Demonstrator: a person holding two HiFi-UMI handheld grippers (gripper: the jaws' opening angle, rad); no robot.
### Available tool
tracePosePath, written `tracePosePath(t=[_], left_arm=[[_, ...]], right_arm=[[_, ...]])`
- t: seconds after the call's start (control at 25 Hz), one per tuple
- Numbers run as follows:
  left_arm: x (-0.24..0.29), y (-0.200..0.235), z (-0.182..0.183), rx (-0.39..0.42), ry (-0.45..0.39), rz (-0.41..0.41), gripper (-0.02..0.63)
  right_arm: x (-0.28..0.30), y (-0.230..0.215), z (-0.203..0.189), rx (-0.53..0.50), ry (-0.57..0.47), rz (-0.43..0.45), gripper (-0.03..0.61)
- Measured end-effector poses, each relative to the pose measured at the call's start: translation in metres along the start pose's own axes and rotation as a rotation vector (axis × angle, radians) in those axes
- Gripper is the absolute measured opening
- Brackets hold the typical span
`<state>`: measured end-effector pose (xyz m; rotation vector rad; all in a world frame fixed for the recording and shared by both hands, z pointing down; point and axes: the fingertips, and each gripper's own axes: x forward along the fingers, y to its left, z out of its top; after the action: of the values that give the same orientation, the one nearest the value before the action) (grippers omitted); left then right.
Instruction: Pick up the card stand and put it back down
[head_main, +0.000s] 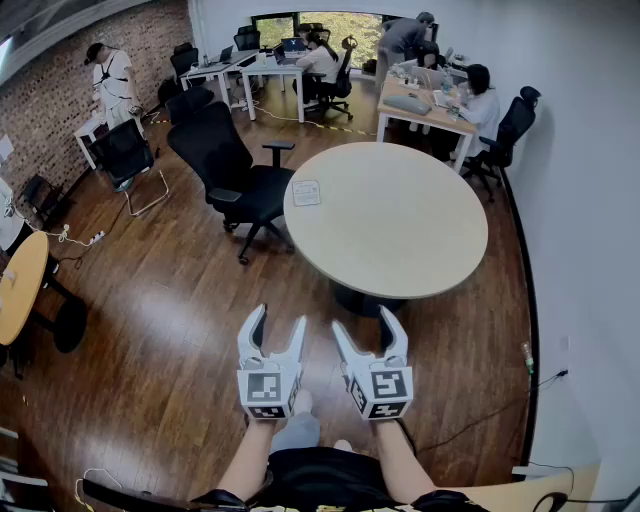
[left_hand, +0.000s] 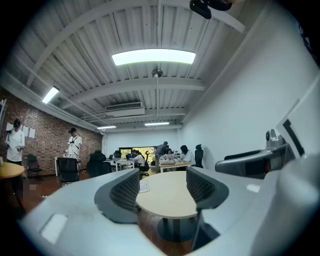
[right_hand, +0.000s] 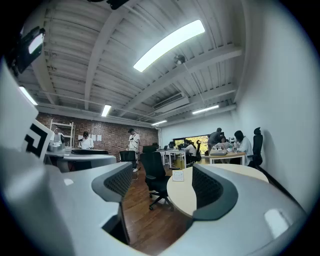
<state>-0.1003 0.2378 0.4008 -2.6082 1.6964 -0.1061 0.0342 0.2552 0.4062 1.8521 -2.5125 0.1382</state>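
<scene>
The card stand is a small clear holder with a white card, standing near the left edge of a round beige table. It also shows small and far off in the left gripper view and the right gripper view. Both grippers hang side by side over the wooden floor, well short of the table. My left gripper is open with nothing between its jaws. My right gripper is open and empty too.
A black office chair stands against the table's left side, close to the card stand. More desks, chairs and several people fill the far end of the room. A white wall runs along the right. A second round table sits at the far left.
</scene>
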Motion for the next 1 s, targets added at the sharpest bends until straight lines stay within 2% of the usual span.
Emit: tracePosePath(t=[0.24, 0.52, 0.72, 0.84, 1.0], left_arm=[[0.065, 0.081, 0.002, -0.021, -0.009, -0.016, 0.291], [0.127, 0.157, 0.003, -0.067, -0.022, -0.037, 0.291], [0.159, 0.18, -0.006, -0.126, 0.013, -0.051, 0.293], [0.18, 0.184, -0.013, -0.126, 0.015, -0.073, 0.293], [0.211, 0.196, -0.017, -0.114, 0.025, -0.058, 0.293]], right_arm=[[0.109, 0.039, 0.012, -0.027, 0.011, 0.081, 0.356], [0.194, 0.052, 0.022, -0.02, 0.017, 0.051, 0.339], [0.228, 0.041, 0.006, -0.007, 0.079, 0.029, 0.333], [0.249, 0.028, 0.007, 0.003, 0.071, 0.017, 0.327], [0.285, 0.013, 0.009, 0.017, 0.071, 0.032, 0.314]])
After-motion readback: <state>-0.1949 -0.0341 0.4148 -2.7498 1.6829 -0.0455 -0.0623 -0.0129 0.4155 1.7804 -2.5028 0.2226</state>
